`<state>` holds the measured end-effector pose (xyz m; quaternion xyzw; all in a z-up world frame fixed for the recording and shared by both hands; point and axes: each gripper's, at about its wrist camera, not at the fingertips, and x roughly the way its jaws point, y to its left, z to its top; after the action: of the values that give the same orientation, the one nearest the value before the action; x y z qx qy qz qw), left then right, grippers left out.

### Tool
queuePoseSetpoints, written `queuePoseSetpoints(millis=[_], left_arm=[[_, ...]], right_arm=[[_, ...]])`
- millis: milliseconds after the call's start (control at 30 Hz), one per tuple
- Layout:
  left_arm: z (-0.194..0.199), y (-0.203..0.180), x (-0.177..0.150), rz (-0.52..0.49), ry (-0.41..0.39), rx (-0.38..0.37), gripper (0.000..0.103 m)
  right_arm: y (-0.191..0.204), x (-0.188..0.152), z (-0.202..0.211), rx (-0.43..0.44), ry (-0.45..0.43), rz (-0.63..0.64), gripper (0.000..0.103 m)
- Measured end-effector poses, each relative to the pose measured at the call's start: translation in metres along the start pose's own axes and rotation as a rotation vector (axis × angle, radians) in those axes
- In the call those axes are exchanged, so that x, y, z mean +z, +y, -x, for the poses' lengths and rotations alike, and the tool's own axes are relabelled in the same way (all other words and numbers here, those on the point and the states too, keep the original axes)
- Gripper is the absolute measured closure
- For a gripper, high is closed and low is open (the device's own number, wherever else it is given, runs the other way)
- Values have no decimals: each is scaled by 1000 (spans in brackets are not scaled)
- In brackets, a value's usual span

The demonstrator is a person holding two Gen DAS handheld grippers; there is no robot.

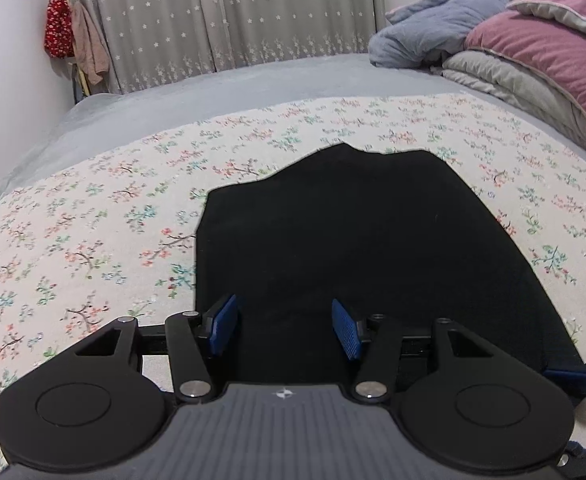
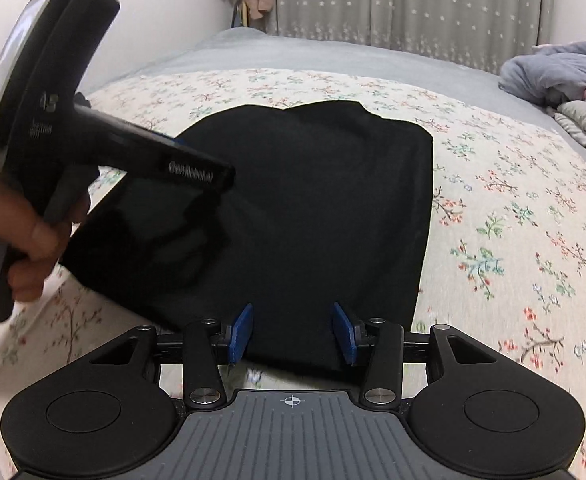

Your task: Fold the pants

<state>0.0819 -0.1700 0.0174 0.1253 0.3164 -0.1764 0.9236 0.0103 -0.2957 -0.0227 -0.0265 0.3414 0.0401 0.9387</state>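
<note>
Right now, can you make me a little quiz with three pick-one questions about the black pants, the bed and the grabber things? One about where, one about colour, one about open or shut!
1. Where do the pants lie?
A. on the flowered sheet
B. on the pink pillow
C. on the floor

2. What colour are the pads of the left gripper?
A. red
B. blue
C. yellow

3. How is the right gripper?
A. shut on the pants
B. shut on the curtain
C. open, with the pants' near edge between its fingers

Answers:
1. A, the black cloth is spread flat on the flowered sheet, well apart from the pink pillow.
2. B, both pads show blue against the black frame.
3. C, a wide gap shows between the blue pads, and nothing is pinched.
</note>
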Motion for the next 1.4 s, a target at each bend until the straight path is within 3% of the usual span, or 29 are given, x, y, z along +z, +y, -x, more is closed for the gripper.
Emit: queuePoseSetpoints(millis=[167,333,533,833,1100,1167,1233,1267,1400], left_arm=[[42,-5,-11,-23,-70,-56,47],[76,-36,-31,-151,-146,-131,44],[46,-39,-64,-112,48,-123,43],[73,-18,-81,-45,90,-121,43],[107,-15,-93,67,93,-40,36],[120,-12,-91,86,79,-21,30],[134,-6,-86,108,32,12,13],[144,-4,-85,120,2,31,9],[173,3,-80,215,-50,71,2]], right_arm=[[-4,-9,10,17,-19,-9,58],[-12,-15,25,47,-34,-37,53],[-15,-25,26,38,-8,-14,53],[-18,-39,34,56,32,-18,47],[-14,-42,48,71,79,-115,44],[-12,-44,55,52,82,-140,44],[-9,-47,72,18,48,-151,44],[-8,-49,83,12,22,-158,44],[-8,-52,126,-1,-91,-243,26]])
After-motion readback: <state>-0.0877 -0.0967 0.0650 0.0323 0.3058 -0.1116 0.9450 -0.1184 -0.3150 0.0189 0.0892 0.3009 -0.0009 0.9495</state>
